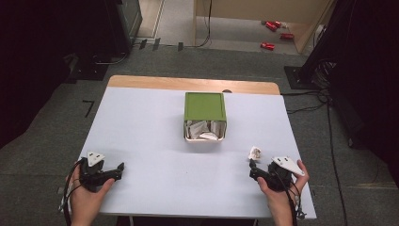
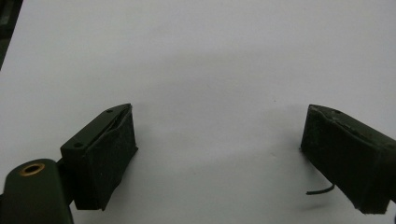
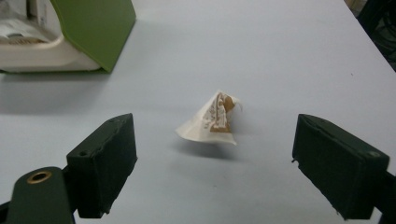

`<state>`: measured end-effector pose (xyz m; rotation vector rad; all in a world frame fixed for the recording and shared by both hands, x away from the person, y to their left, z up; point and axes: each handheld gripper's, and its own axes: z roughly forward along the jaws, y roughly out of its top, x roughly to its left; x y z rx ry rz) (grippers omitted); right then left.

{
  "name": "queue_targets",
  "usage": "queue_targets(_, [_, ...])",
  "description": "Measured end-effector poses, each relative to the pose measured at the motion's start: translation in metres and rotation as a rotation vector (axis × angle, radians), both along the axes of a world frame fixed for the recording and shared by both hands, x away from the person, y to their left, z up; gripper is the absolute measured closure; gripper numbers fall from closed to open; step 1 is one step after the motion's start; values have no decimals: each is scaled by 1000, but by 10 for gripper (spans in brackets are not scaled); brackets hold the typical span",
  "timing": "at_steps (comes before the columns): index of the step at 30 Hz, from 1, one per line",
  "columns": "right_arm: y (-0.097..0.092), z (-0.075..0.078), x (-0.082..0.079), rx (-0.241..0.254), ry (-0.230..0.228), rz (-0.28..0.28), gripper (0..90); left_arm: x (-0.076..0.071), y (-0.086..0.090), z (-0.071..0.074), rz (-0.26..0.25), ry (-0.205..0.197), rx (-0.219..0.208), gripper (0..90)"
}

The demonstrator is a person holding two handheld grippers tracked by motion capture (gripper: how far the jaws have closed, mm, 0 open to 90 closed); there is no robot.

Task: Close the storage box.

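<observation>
here, at the lower right of the high view, we bring our right gripper (image 1: 254, 168) up to a crumpled paper scrap (image 1: 255, 152) that lies on the white table (image 1: 141, 141), just ahead of the jaw tips. in the right gripper view the scrap (image 3: 212, 122), cream with brown print, sits in the middle of the frame between the two black jaws but beyond them; the jaws stand wide apart and touch nothing. at the lower left of the high view our left gripper (image 1: 117, 170) rests in the hand near the table's edge, and its own view shows its jaws spread wide over bare table, with nothing between them.

at the centre of the high view stands a cream bin (image 1: 203, 137) with a green lid (image 1: 204, 106) tilted up at the back; several crumpled papers already lie inside it. we judge the tidying well along: most scraps appear binned, this one is the last we can see loose on the table, and it has yet to be gripped, carried up-frame to the bin and dropped in.
</observation>
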<state>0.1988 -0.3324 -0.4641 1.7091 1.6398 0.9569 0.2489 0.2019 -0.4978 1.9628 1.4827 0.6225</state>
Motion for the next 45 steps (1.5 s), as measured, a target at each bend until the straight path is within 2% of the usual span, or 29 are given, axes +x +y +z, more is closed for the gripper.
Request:
queue_targets(4, [-4, -5, -4, -47, 31, -24, 135, 0, 0, 0, 0, 0, 0, 108])
queue_targets(6, [-7, -8, -7, -64, 33, -33, 134, 0, 0, 0, 0, 0, 0, 107])
queue_targets(12, [-22, -14, -13, -76, 54, -42, 125, 0, 0, 0, 0, 0, 0, 107])
queue_targets(13, [-30, -17, -15, -86, 66, -60, 125, 0, 0, 0, 0, 0, 0, 107])
queue_targets(17, [-42, -23, -19, -102, 91, -75, 108, 0, 0, 0, 0, 0, 0, 107])
queue_targets(28, [-74, -31, -28, -104, 99, -110, 107, 0, 0, 0, 0, 0, 0, 107])
queue_targets(31, [-84, -36, -30, -101, 117, -112, 127, 0, 0, 0, 0, -1, 0, 107])
queue_targets(38, [-84, -40, -32, -115, 110, -103, 115, 0, 0, 0, 0, -1, 1, 107])
queue_targets(39, [-85, -41, -32, -112, 107, -100, 114, 0, 0, 0, 0, -1, 1, 107])
queue_targets(40, [-87, -43, -33, -86, 98, -101, 109, 0, 0, 0, 0, 0, 1, 107])
queue_targets(45, [-87, -44, -34, -90, 85, -100, 108, 0, 0, 0, 1, 0, 1, 107])
